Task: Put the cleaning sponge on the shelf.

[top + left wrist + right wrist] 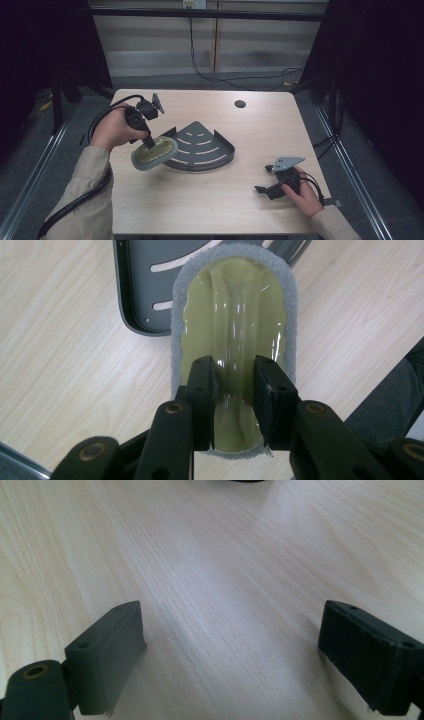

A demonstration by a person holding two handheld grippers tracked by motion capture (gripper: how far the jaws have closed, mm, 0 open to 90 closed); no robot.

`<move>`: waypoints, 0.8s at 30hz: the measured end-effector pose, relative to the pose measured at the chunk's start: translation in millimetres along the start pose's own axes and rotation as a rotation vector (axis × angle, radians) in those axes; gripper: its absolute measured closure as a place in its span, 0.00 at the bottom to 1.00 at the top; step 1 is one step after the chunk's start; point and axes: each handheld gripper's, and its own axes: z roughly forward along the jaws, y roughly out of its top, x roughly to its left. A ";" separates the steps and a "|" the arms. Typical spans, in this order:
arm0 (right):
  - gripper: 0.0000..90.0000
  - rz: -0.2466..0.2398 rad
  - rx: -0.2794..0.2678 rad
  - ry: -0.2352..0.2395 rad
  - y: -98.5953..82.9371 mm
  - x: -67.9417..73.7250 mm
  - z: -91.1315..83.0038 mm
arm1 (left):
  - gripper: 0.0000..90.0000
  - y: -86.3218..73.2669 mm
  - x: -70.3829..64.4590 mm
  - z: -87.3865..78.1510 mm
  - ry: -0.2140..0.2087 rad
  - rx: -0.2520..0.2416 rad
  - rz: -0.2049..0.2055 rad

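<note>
While right gripper (262, 189) rests splayed, left gripper (149, 143) pinches scrubber (154, 153).

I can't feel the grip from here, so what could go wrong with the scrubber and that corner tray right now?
1. The left gripper pinches only the scrubber's narrow glossy ridge near one end; it could slip or tilt.
2. The scrubber overlaps the grey corner tray's rim, and pushing might slide the loose tray.
3. The right gripper is open on the table, not bracing it.
</note>
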 end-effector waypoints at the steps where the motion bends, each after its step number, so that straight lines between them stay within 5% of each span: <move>1: 0.12 0.000 0.000 0.000 0.0 0.0 0.0 | 0.79 1.6 0.6 0.0 0.004 -0.002 0.001; 24: 0.12 0.000 0.002 0.001 0.0 -0.1 -0.2 | 0.79 39.0 14.2 9.2 0.038 -0.008 -0.021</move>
